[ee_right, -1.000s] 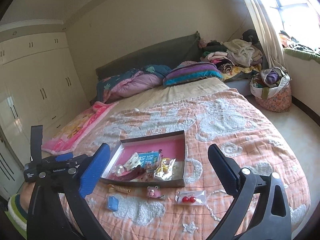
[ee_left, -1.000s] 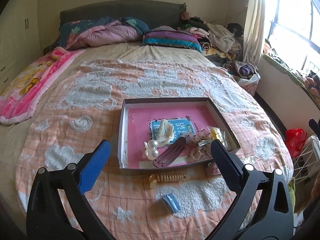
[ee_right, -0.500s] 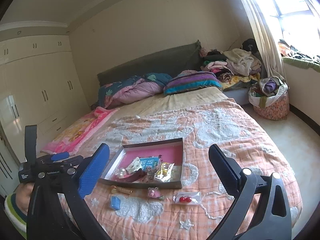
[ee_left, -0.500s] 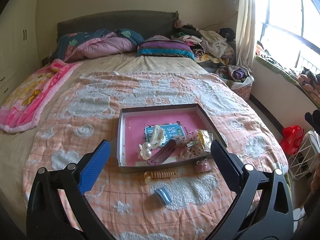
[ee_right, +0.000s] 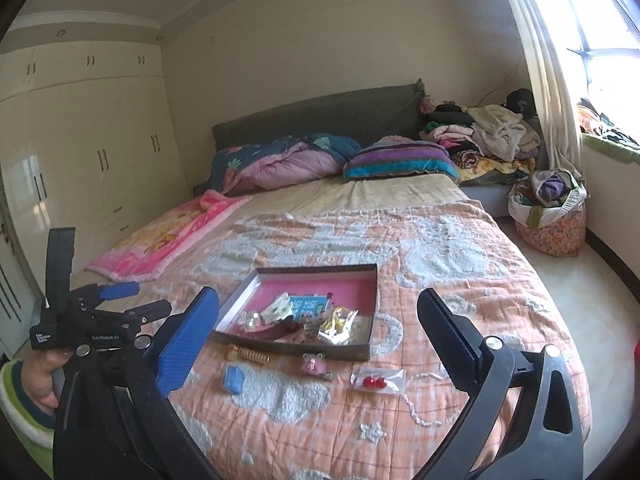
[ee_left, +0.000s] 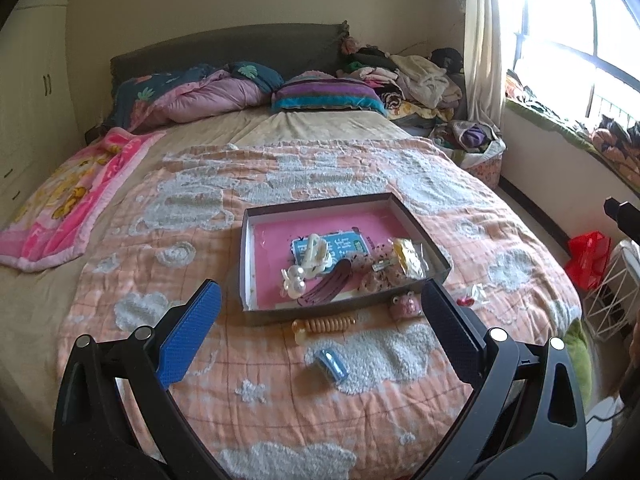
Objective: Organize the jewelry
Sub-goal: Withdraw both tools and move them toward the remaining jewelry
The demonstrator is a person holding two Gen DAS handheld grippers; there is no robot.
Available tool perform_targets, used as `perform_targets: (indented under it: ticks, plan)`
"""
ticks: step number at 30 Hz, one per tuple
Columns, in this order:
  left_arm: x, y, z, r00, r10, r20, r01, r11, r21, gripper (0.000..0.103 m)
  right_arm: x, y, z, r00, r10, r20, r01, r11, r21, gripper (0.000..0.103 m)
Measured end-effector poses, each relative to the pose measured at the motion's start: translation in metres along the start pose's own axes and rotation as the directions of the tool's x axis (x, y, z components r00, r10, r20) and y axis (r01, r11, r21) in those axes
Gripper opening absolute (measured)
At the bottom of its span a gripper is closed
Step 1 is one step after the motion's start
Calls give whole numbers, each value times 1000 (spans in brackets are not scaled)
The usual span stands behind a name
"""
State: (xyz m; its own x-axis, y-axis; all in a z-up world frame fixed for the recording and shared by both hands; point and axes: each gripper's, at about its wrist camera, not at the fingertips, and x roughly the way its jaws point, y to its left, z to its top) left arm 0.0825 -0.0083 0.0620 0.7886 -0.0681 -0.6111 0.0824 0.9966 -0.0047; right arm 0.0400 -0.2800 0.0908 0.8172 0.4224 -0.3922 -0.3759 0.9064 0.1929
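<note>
A shallow box with a pink floor [ee_left: 272, 240] [ee_right: 360, 280] lies on the orange quilt and holds several hair clips and small packets. In front of it on the quilt lie an amber spiral clip [ee_left: 324, 325] [ee_right: 248, 354], a small blue clip [ee_left: 332, 365] [ee_right: 233, 378], a pink animal clip [ee_left: 406, 305] [ee_right: 314, 362] and a clear bag of red earrings [ee_right: 376, 380] [ee_left: 470, 298]. My left gripper [ee_left: 320, 338] is open and empty, well back from the box. My right gripper [ee_right: 318, 342] is open and empty too. The left gripper also shows in the right wrist view [ee_right: 120, 312].
The orange quilt [ee_left: 280, 408] covers the bed. A pink blanket [ee_left: 68, 204] lies at the left, pillows and a clothes pile at the head. A fabric basket [ee_right: 550, 216] stands on the floor at the right, a wardrobe [ee_right: 80, 152] at the left.
Both grippers have pulled back and up from the box, so the box and loose items look smaller and farther. Both stay open and empty. Nothing on the quilt has moved.
</note>
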Motion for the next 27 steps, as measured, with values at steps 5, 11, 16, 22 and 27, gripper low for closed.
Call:
perform_targets:
  ticks: [5, 11, 16, 22, 27]
  plan:
    - [1, -5, -11, 1000, 6, -14, -6, 1000, 24, 94, 6, 7, -11, 999, 16, -37, -17, 1000, -18, 99]
    - [10, -8, -25, 998, 10, -57, -7, 999, 46, 94, 17, 17, -26, 996, 40, -82, -43, 998, -36, 99]
    - [18, -9, -36, 996, 14, -84, -10, 999, 51, 94, 27, 17, -34, 992, 46, -115, -51, 998, -37, 99]
    - [32, -9, -45, 993, 8, -120, -4, 999, 39, 94, 35, 12, -48, 987, 41, -154, -46, 998, -31, 99]
    - [48, -18, -58, 987, -13, -162, 20, 999, 41, 94, 41, 1, -61, 982, 19, -187, -23, 1000, -16, 99]
